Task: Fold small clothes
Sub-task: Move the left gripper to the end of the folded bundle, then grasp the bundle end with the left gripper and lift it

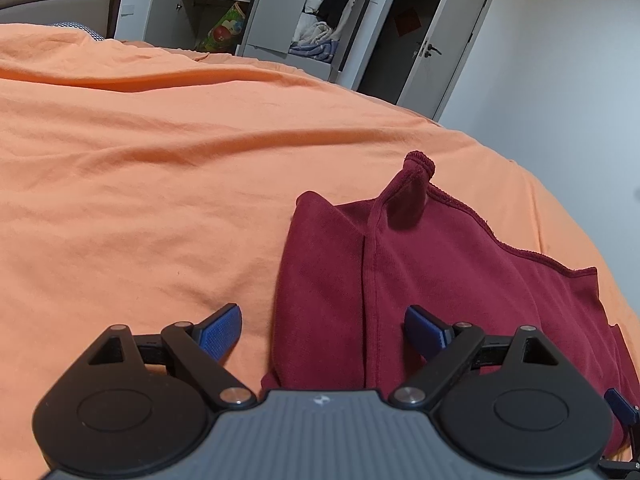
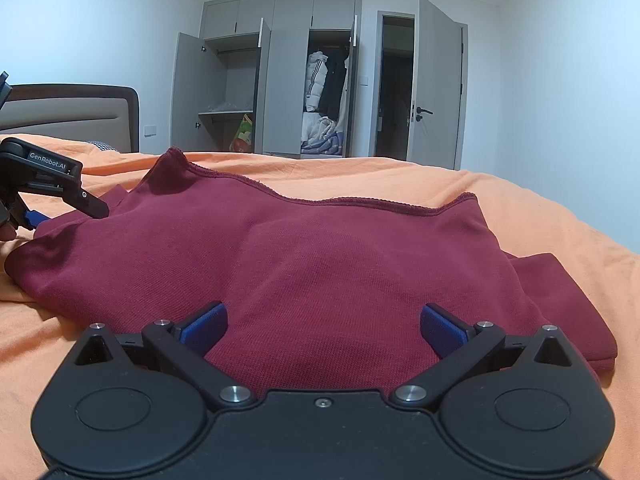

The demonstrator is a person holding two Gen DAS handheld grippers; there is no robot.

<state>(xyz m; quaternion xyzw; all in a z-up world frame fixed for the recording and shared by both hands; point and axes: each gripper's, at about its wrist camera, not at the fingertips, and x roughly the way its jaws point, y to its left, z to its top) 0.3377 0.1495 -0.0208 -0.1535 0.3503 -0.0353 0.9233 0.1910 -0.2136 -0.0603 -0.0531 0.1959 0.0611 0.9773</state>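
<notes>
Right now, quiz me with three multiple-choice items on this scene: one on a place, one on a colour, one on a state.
1. Where does the dark red garment lie?
A. on the orange bed cover
B. inside the wardrobe
C. on the floor

2. What colour are the pads on the fingers?
A. green
B. blue
C. white

3. How are the fingers of the right gripper set?
A. shut on a sleeve
B. shut on nothing
C. spread open over the garment

Key: 1 A, the orange cover surrounds the garment; 2 B, blue pads show in both wrist views; 3 C, a wide gap shows red cloth between the fingers.
</notes>
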